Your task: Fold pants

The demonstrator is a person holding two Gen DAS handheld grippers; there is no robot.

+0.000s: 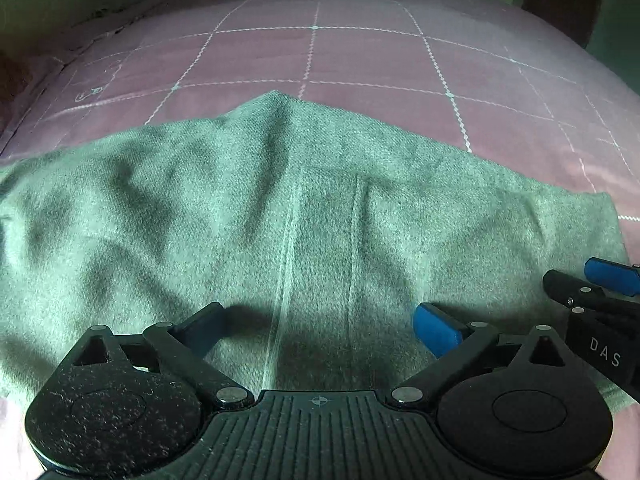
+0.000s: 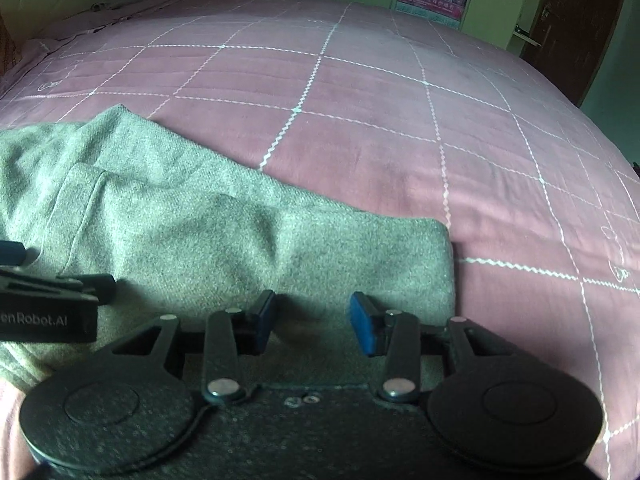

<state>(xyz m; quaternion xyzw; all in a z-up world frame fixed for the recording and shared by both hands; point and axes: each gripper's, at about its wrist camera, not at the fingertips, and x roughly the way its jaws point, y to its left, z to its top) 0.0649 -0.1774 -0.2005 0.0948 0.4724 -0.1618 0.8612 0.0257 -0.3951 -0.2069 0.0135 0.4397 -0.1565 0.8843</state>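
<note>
Blue pads [image 1: 436, 330] on the left gripper [image 1: 320, 326] spread wide apart, nothing between them, hovering low over grey-green pants [image 1: 248, 216]. Right gripper [image 2: 312, 322] fingers parted to a moderate gap, pads [image 2: 365, 328] poised over the same cloth near its right-hand end, pinching nothing that can be seen. Each gripper visible at the edge of the other's view, just beside one another.

Pants [image 2: 224, 236] spread across the near part of a pink quilted bedspread [image 2: 380, 128], already doubled into a broad band with a peak at the far edge and a stitched seam [image 1: 286, 264] running toward the left camera.

Likely soft, limp and light; knit-looking weave, probably grippy rather than slick, nothing fragile. Bound to sag and drape when lifted, so best taken at two spread points along one edge, pinching through all layers at the rounded right end and near the seam.

Left end of the pants cut off by the frame. Near edge hidden under both gripper bodies. Layer count at the fold hard to judge; waistband and cuffs not identifiable. Dim greenish light muddying the colours.
</note>
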